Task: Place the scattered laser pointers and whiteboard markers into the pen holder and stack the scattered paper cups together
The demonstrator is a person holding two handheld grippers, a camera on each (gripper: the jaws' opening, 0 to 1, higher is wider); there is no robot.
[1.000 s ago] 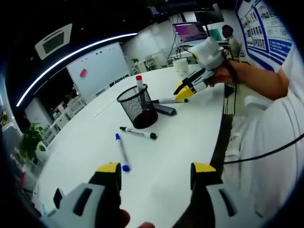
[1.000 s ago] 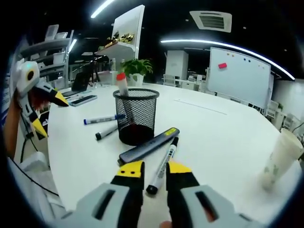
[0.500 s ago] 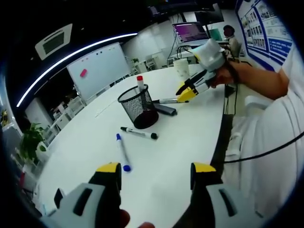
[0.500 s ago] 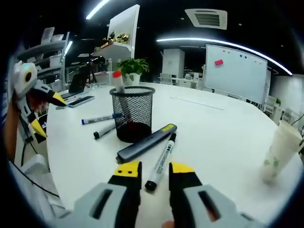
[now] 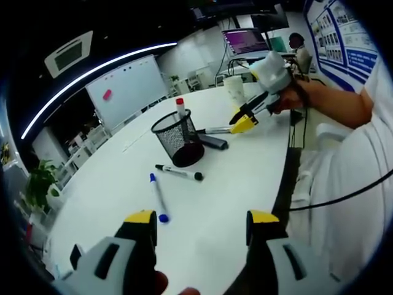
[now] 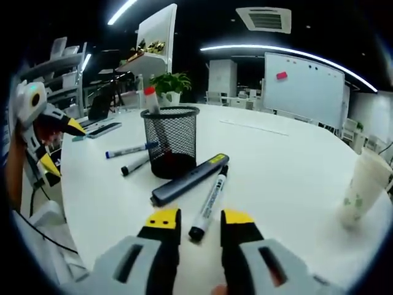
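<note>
Beside the pen holder (image 6: 171,141), right tool (image 6: 200,219) hovered open over a marker (image 6: 209,202); left tool (image 5: 201,219) wide.

This place is an open office or meeting area. A large white round counter (image 6: 295,178) fills the middle of both views. A whiteboard (image 6: 305,83) on a stand is at the upper right of the right gripper view. A ceiling air vent (image 6: 265,18) and long light strips (image 6: 288,54) are at the top. A laptop (image 5: 245,42) with a lit screen, posters (image 5: 338,37) and a potted plant (image 6: 171,83) are behind the counter.
</note>
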